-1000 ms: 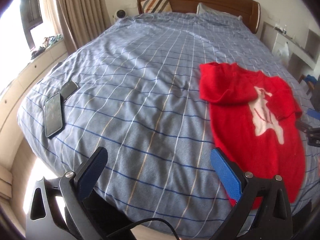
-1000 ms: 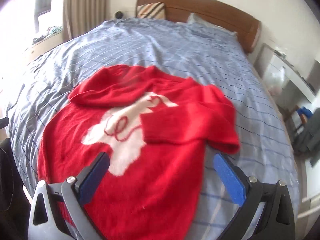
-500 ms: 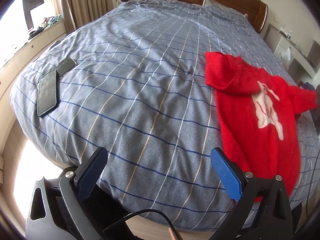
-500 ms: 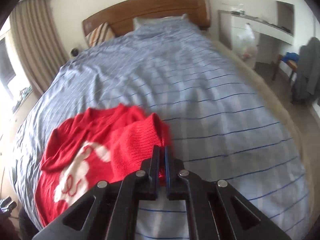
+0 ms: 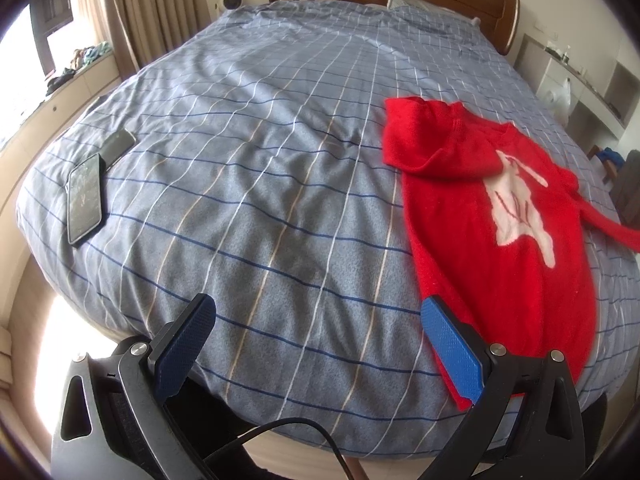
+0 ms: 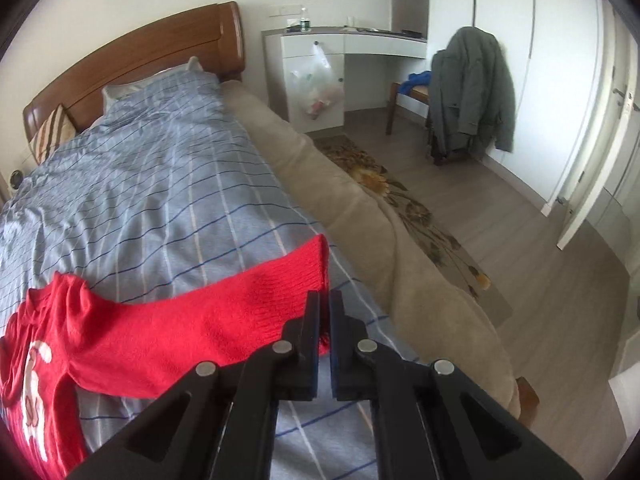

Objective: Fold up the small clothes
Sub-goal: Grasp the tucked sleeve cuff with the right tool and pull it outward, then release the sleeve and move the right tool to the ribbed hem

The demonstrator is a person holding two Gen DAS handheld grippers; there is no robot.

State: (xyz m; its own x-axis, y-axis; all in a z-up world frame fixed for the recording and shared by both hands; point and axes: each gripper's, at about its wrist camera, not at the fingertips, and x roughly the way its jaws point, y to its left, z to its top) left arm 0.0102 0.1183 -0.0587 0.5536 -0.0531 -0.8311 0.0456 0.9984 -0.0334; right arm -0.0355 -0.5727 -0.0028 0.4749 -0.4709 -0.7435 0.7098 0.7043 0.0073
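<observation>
Red knitted sweater [image 5: 496,216] on bed [image 5: 260,168] | my right hand-held gripper [image 6: 325,312] clamped on sleeve cuff, drawing it outward to flatten | left hand-held gripper [image 5: 316,344] apart, idle.

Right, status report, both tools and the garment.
Left tool open, idle. Right tool shut on red knit sweater sleeve, pulled sideways. Two phones lie clear.

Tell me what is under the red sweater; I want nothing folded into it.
Only the blue checked duvet shows around the red sweater, which lies flat. Its right sleeve is pulled sideways by the right gripper. Beneath the fabric is hidden.
</observation>
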